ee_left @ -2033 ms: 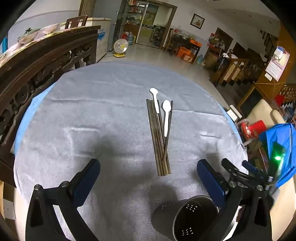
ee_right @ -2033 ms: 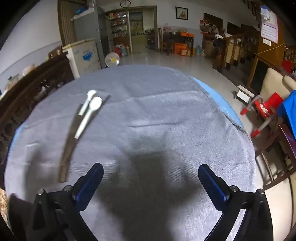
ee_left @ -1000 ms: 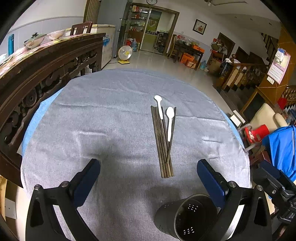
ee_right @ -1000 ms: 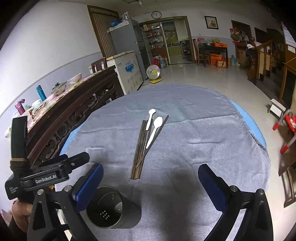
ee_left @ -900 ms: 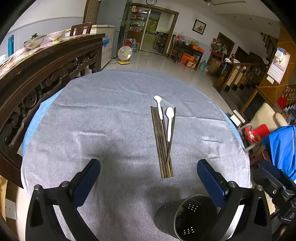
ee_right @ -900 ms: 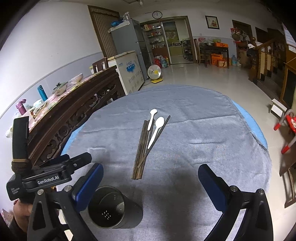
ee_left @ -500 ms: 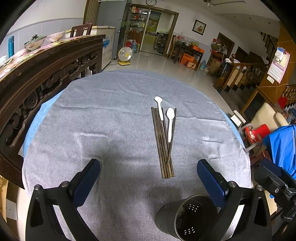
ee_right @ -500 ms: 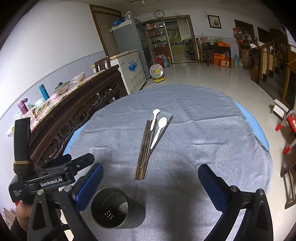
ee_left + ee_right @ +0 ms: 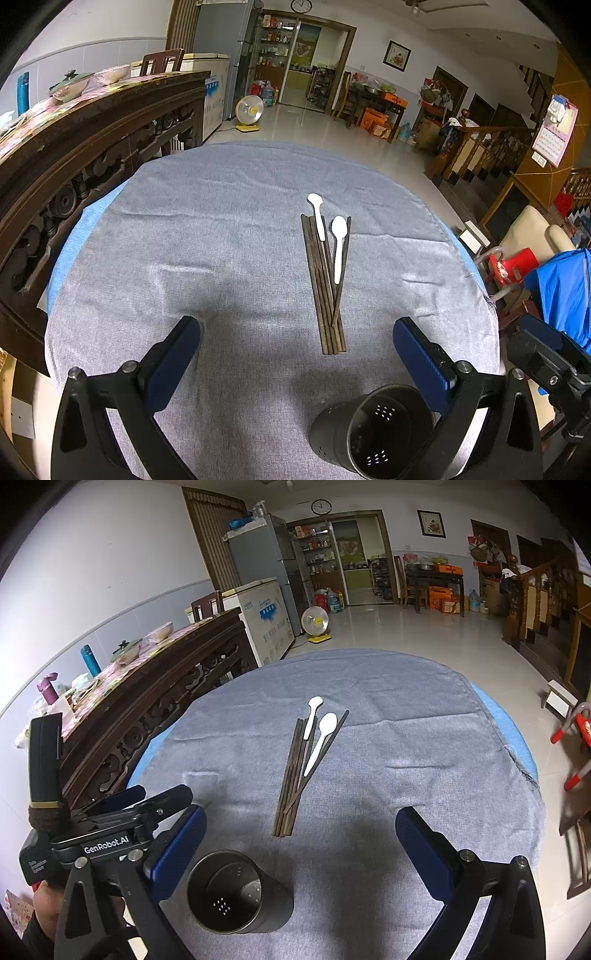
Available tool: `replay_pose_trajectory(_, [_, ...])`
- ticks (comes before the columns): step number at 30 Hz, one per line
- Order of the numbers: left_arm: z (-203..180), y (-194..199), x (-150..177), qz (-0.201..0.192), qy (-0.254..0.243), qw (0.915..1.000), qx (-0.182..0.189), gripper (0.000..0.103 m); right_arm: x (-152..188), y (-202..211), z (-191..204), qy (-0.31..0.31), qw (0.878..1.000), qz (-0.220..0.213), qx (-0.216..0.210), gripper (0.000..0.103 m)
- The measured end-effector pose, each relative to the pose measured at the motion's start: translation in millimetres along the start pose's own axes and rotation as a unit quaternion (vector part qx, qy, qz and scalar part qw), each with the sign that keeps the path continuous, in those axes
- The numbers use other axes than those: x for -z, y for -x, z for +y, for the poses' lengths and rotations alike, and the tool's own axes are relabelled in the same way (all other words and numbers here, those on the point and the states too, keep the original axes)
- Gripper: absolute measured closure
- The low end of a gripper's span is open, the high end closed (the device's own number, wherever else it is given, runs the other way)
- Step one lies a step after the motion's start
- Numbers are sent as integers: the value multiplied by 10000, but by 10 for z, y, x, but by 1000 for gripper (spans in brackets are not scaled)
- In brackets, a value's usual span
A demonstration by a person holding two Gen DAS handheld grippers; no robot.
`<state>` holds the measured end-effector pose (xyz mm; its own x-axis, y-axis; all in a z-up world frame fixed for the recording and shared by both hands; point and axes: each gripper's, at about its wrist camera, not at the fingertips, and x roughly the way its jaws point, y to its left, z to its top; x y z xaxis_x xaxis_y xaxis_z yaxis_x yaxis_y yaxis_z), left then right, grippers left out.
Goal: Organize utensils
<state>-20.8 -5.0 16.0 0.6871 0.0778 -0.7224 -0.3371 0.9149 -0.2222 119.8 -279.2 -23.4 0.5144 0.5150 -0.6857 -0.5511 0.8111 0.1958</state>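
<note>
- Left gripper (image 9: 295,350) and right gripper (image 9: 301,840): both with jaws spread wide, nothing held, above near edge of round table with grey cloth (image 9: 207,258).
- Black perforated metal utensil cup (image 9: 236,897): upright, empty, on cloth at near edge, just by left gripper's right finger; nothing between it and utensils.
- Bundle of dark brown wooden chopsticks (image 9: 327,295): flat mid-table, beyond cup, one stick angled across the rest.
- Two white plastic spoons (image 9: 338,243): lying on far end of chopsticks, bowls pointing away.
- Dark carved wooden sideboard (image 9: 74,147): left of table.
- Far: white fan (image 9: 314,622), chest freezer (image 9: 264,616).
</note>
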Motion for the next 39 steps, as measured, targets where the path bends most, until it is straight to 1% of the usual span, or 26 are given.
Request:
replay_pose_trajectory(2, [-5, 5, 4, -3, -3, 10000, 1, 0, 111, 111, -165, 19, 10000, -29, -46, 0])
replay_pose_trajectory(4, [1, 11, 6, -3, -4, 10000, -9, 0, 339, 427, -534, 52, 9999, -47, -113, 0])
replay_pose_trajectory(5, [9, 20, 9, -5, 0, 10000, -3, 0, 341, 469, -525, 54, 9999, -51, -121, 0])
replay_pose_trajectory(8, [17, 44, 19, -12, 11, 10000, 0, 0, 485, 400, -498, 34, 9999, -55, -128, 0])
replay_pose_trajectory(13, [15, 80, 46, -27, 8, 10000, 13, 0, 487, 429, -440, 31, 9999, -44, -109, 0])
replay_pose_trajectory(14, [14, 87, 51, -27, 4, 10000, 22, 0, 551, 431, -486, 30, 9999, -42, -108, 0])
replay_pose_trajectory(16, [18, 90, 60, -22, 2, 10000, 29, 0, 562, 438, -497, 29, 9999, -24, -108, 0])
replay_pose_trajectory(22, [26, 128, 89, -28, 5, 10000, 24, 0, 754, 460, -651, 2, 9999, 10, -144, 0])
replay_pose_trajectory(28, [45, 125, 92, -34, 45, 10000, -14, 0, 752, 503, -703, 98, 9997, 110, -191, 0])
replay_pose_trajectory(39, [3, -9, 59, 95, 1, 9999, -44, 0, 683, 511, -907, 67, 9994, 263, -218, 0])
